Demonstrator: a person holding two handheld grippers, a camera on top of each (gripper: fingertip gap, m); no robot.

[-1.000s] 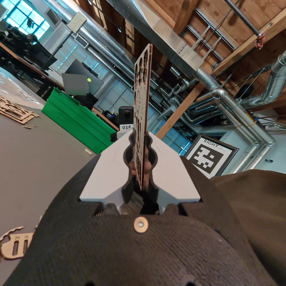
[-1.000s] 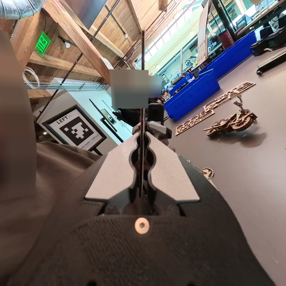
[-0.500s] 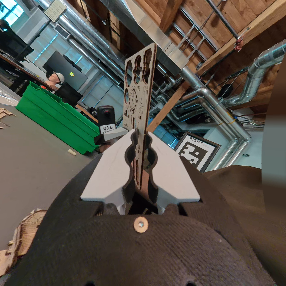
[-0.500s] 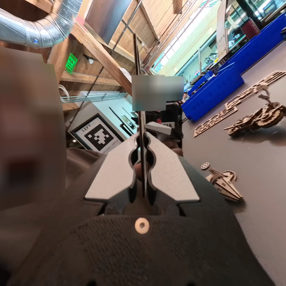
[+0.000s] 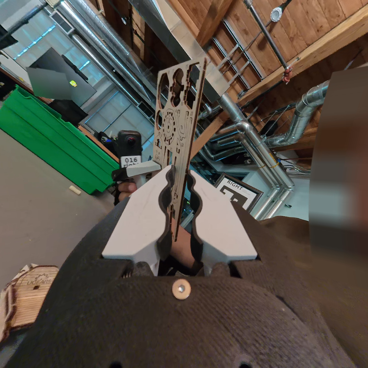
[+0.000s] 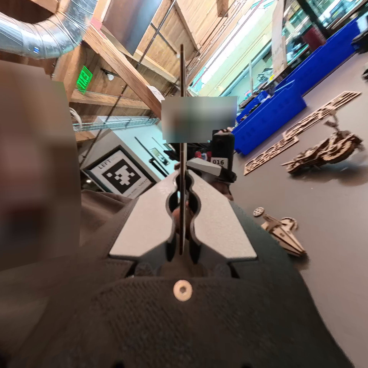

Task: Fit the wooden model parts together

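A thin laser-cut wooden part sheet stands upright between my two grippers, with several cut-outs in it. My left gripper is shut on its lower part, and I see the sheet's face at a slant. My right gripper is shut on the same sheet, seen edge-on as a dark line. The right gripper shows beyond the sheet in the left wrist view. The left gripper shows behind the sheet in the right wrist view. Both are held above the grey table.
A built wooden motorcycle and a small wooden model sit on the table at the right, with flat part sheets and blue bins behind. A green bin, a small wooden stick and a wooden model lie at the left. My two grippers' fingertips are within a few centimetres of each other.
The sheet has turned in the left wrist view from edge-on to showing its face. Both grippers have swung with it, and the table models have shifted in view.
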